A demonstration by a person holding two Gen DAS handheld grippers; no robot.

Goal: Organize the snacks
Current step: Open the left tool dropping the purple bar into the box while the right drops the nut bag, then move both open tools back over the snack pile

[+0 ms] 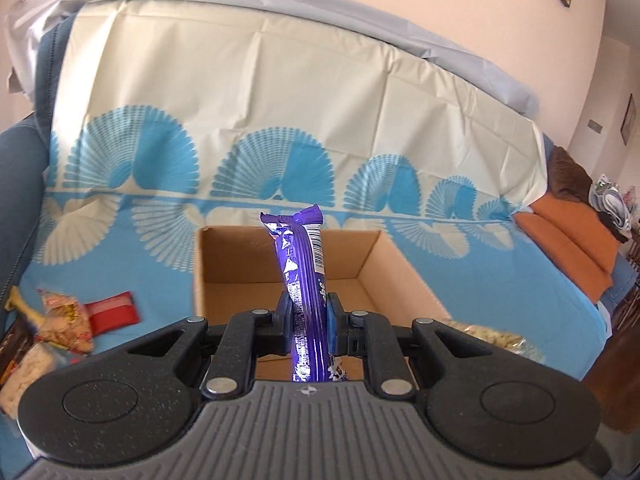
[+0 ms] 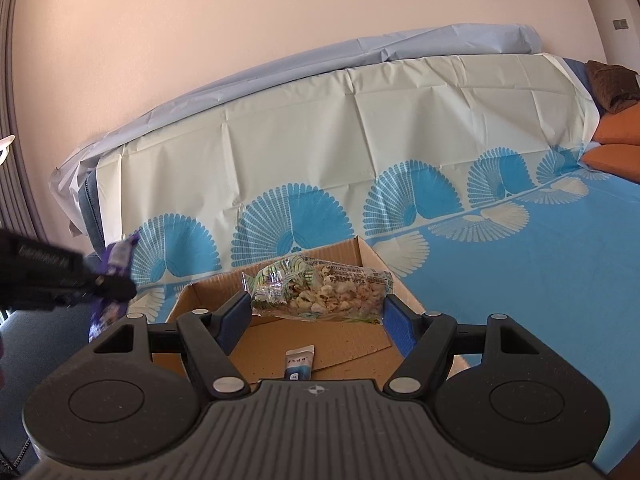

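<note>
A: What does the left gripper [image 1: 308,316] hold?
B: A purple snack bar [image 1: 302,280], upright between narrow jaws, above the near edge of the cardboard box [image 1: 236,280].
A: And the right gripper [image 2: 318,312]?
B: Its wide jaws clamp a clear popcorn bag [image 2: 316,292] over the box; a small blue-and-white sachet [image 2: 298,362] lies inside.

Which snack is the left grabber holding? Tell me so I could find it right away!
Find the big blue and cream patterned cloth, then the open cardboard box sitting on it. Right in front of the box, the left gripper pinches a long, thin purple wrapper that stands up on end. It is the only shiny purple snack; the others nearby are clear bags and a red pack.
</note>
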